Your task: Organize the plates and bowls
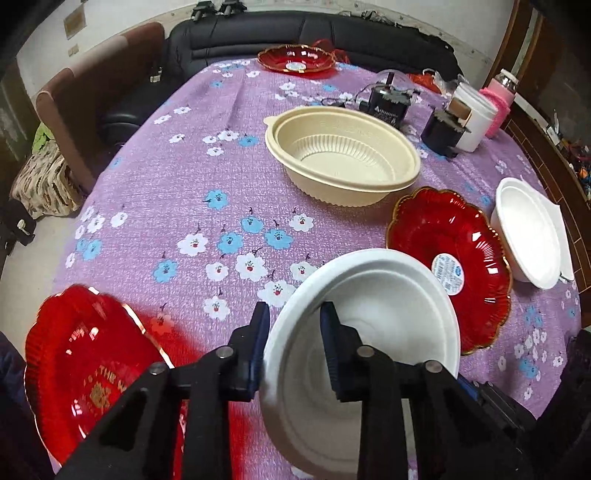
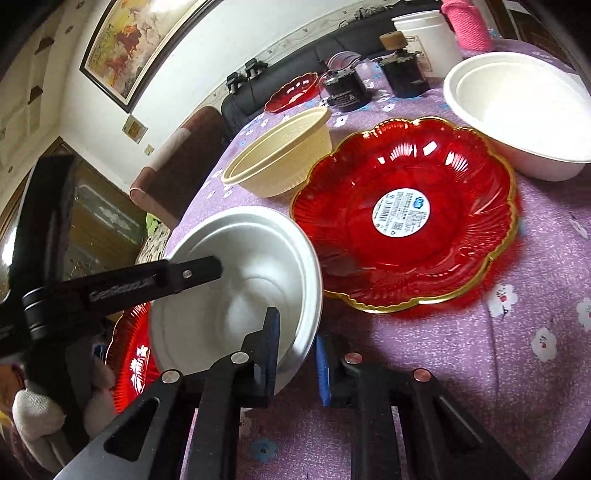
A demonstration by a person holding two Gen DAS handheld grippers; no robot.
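My left gripper [image 1: 293, 317] is shut on the rim of a white bowl [image 1: 388, 314], held tilted above the table; the bowl also shows in the right wrist view [image 2: 243, 266]. My right gripper [image 2: 295, 332] straddles the same bowl's near rim, its jaws apart around it. A red plate [image 1: 454, 254] with a gold rim and a round sticker lies right of the bowl [image 2: 406, 214]. A second red plate [image 1: 88, 354] lies at the lower left. A cream bowl [image 1: 343, 155] sits mid-table. Another white bowl [image 1: 528, 229] sits at the right edge. A third red plate [image 1: 295, 59] lies at the far end.
Black boxy devices [image 1: 388, 101], a white tub [image 1: 474, 118] and a pink-sleeved bottle [image 1: 498, 99] crowd the far right of the purple flowered tablecloth [image 1: 184, 184]. A dark sofa [image 1: 295, 33] and a brown chair [image 1: 99, 85] stand beyond the table.
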